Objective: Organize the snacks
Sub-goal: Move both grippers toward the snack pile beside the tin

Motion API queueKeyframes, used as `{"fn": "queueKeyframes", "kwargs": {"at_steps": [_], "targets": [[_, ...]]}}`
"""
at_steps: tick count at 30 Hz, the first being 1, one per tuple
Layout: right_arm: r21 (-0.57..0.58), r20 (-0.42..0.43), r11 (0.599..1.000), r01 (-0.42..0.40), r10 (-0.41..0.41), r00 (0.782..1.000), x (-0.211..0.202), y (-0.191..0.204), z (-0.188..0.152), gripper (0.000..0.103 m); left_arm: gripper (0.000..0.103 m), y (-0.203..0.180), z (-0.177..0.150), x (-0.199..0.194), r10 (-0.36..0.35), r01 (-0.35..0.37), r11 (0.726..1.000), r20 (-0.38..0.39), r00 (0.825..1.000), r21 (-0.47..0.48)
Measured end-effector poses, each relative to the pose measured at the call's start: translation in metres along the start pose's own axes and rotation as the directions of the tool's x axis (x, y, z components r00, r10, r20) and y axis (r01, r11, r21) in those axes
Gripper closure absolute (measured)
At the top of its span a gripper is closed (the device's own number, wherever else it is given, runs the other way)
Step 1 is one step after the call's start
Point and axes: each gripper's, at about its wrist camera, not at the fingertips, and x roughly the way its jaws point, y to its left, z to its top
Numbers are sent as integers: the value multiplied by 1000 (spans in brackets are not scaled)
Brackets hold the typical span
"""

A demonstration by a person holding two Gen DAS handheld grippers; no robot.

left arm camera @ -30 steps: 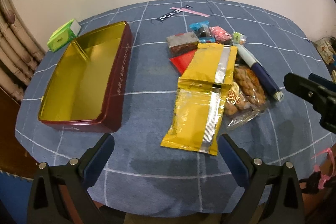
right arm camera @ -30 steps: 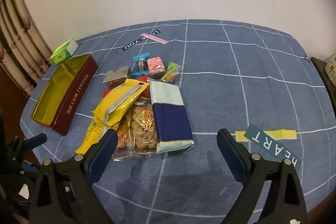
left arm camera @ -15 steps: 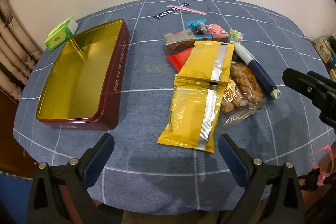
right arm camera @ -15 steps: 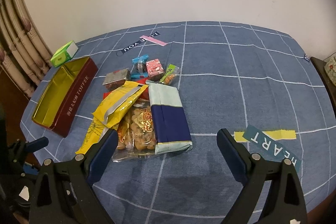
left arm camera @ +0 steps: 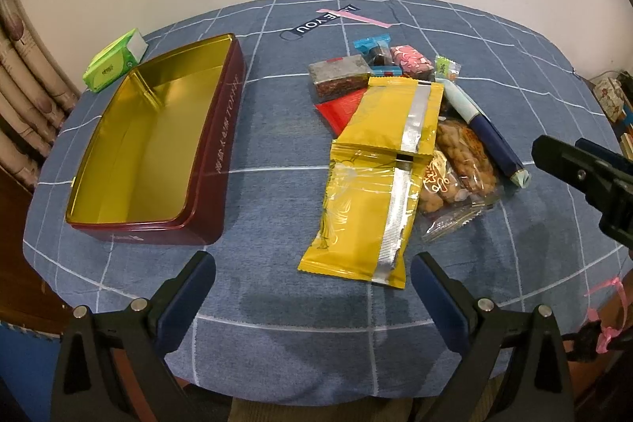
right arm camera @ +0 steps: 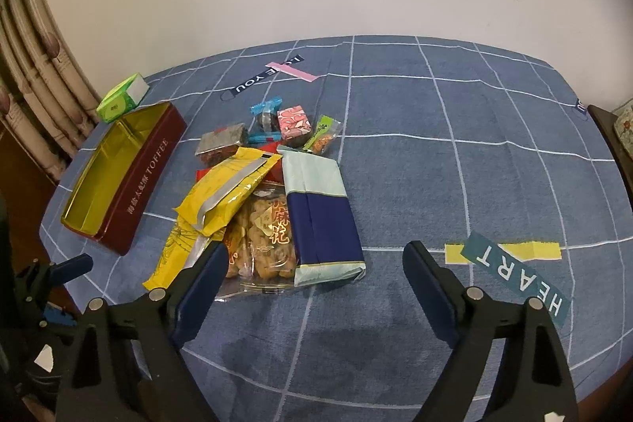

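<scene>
Tin [left arm camera: 150,153] left of snack pile [left arm camera: 395,153], on table [left arm camera: 277,303].

Bare blue tablecloth [right arm camera: 455,184] lies open across the right half of the table and along its near edge, broken only by flat tape labels. A strip of clear cloth separates the open tin [left arm camera: 158,161] at left from the heap of snack packets [left arm camera: 379,165] at centre. The tin's raised walls ring an unobstructed gold interior. A green tissue pack [left arm camera: 114,66] sits just beyond the tin's far corner. Curtains [right arm camera: 35,97] crowd the far-left table edge.
</scene>
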Motion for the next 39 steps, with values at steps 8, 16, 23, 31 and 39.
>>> {"fn": "queueKeyframes", "kwargs": {"at_steps": [8, 16, 23, 31, 39], "targets": [[-3, -11, 1000, -7, 7, 1000, 2, 1, -1, 18, 2, 1, 1, 4, 0, 0, 1000, -8, 1000, -3], [-3, -15, 1000, 0, 0, 1000, 3, 1, -1, 18, 2, 3, 0, 7, -7, 7, 1000, -14, 1000, -8], [-16, -15, 1000, 8, -8, 1000, 4, 2, -1, 18, 2, 3, 1, 12, -8, 7, 1000, -19, 1000, -8], [-3, -17, 1000, -3, 3, 1000, 4, -1, -1, 18, 2, 3, 1, 17, -11, 11, 1000, -20, 1000, -5], [6, -22, 1000, -3, 3, 1000, 7, -3, 0, 18, 2, 5, 4, 25, -32, 32, 999, -26, 999, -3]]}}
